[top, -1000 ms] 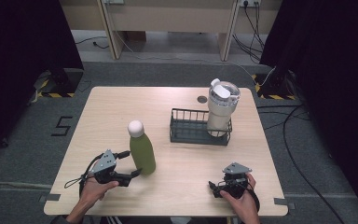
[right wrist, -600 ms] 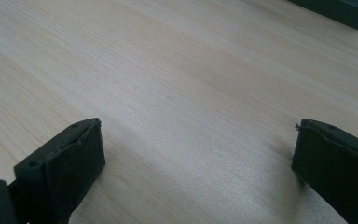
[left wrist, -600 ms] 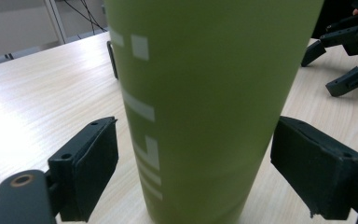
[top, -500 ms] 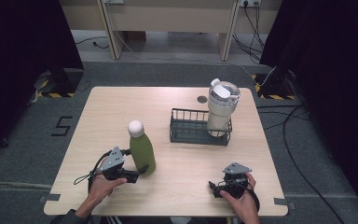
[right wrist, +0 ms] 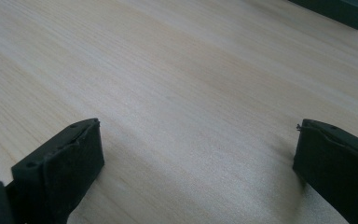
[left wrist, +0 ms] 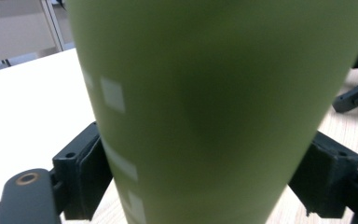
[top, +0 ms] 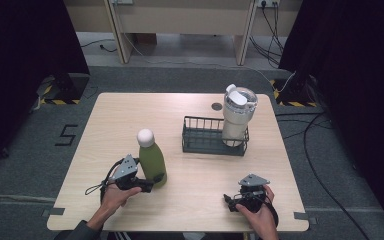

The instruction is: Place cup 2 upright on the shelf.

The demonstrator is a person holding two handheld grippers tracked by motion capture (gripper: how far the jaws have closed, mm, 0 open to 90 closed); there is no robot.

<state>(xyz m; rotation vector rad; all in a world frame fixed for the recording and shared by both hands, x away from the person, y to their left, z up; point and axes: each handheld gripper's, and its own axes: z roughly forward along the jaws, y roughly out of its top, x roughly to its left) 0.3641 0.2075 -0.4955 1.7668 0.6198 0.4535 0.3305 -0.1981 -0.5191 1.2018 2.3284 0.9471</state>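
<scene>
At the worktop's front left, the left gripper has just been closing and clamps the upright green bottle low on its body, likely readying a lift. Further right stands the wire rack with a white blender jug; the right gripper rests wide open, empty

High view looks forward and down on the whole counter; left gripper view sits tight against the green bottle (shared with high view); right gripper view skims bare counter, low.
</scene>
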